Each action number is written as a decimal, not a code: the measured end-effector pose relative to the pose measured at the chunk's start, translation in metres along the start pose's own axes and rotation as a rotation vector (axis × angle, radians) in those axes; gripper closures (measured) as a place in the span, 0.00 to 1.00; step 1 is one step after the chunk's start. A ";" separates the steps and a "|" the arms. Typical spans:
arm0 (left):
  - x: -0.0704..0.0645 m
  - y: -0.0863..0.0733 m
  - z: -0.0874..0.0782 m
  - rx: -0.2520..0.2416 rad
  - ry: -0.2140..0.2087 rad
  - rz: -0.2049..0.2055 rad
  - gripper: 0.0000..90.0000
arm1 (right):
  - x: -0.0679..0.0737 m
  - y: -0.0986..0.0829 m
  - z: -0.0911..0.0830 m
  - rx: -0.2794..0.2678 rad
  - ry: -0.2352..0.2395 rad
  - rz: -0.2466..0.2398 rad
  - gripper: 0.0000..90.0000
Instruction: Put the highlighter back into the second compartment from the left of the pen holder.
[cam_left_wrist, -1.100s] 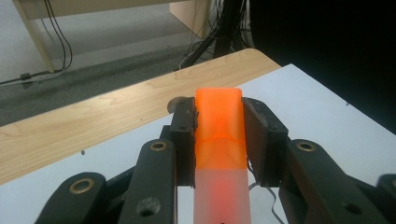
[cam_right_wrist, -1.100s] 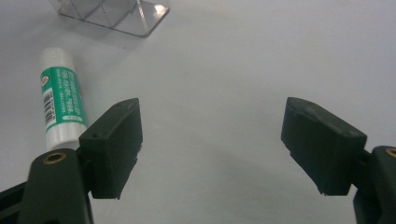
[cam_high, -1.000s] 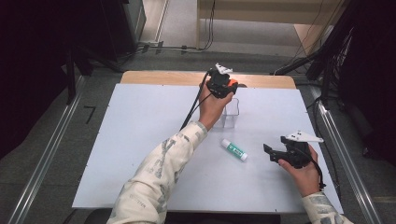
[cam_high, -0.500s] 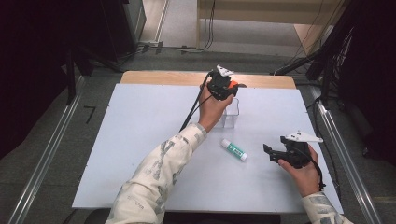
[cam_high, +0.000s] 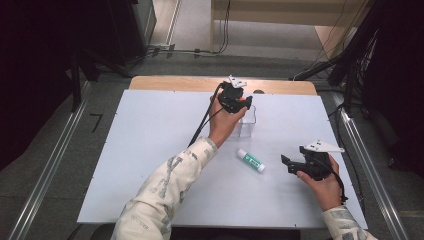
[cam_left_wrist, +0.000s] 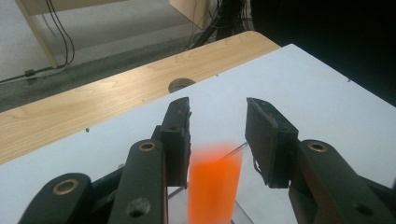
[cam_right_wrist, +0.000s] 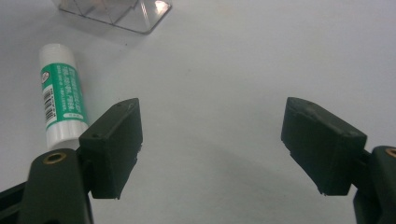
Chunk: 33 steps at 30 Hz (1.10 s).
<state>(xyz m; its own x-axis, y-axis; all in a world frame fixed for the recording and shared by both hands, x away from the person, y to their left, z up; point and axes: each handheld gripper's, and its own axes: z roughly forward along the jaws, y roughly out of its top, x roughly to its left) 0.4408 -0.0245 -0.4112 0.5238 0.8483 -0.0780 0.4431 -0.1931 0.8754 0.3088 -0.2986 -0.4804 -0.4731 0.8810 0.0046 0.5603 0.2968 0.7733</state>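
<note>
My left gripper (cam_high: 246, 101) hovers over a small clear plastic box (cam_high: 248, 124) near the table's far edge. In the left gripper view its jaws stand apart, and an orange stick (cam_left_wrist: 214, 186) shows blurred between them, above the box's clear rim (cam_left_wrist: 246, 215), with a gap on its right side. My left gripper (cam_left_wrist: 217, 105) is open. A white glue stick with a green label (cam_high: 251, 160) lies flat in front of the box. My right gripper (cam_high: 289, 164) rests low to its right, open and holding nothing; the glue stick (cam_right_wrist: 60, 95) lies just outside its left jaw.
A white board (cam_high: 150, 150) covers most of the wooden table (cam_high: 175, 83), whose bare strip has a round hole (cam_left_wrist: 181, 84) behind the box. The left gripper's cable (cam_high: 202, 125) trails across the board. The clear box (cam_right_wrist: 116, 11) sits beyond the right gripper.
Both hands stay where they were; the left gripper remains over the clear box with the orange stick at its tips.
</note>
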 end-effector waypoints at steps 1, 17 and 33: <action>0.000 -0.001 0.000 -0.002 0.000 0.004 0.67 | 0.000 0.000 0.000 -0.001 0.002 -0.004 0.22; -0.010 -0.011 -0.022 -0.019 -0.034 0.011 0.42 | 0.001 -0.001 0.002 0.008 -0.003 -0.008 0.22; -0.016 -0.032 -0.049 -0.018 -0.061 0.016 0.31 | -0.001 -0.001 0.002 0.011 -0.008 -0.004 0.22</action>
<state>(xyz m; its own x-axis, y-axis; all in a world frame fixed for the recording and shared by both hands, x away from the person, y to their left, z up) 0.3827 -0.0079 -0.4146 0.5739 0.8136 -0.0927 0.4217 -0.1967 0.8851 0.3101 -0.2987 -0.4825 -0.4695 0.8829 -0.0038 0.5658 0.3042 0.7664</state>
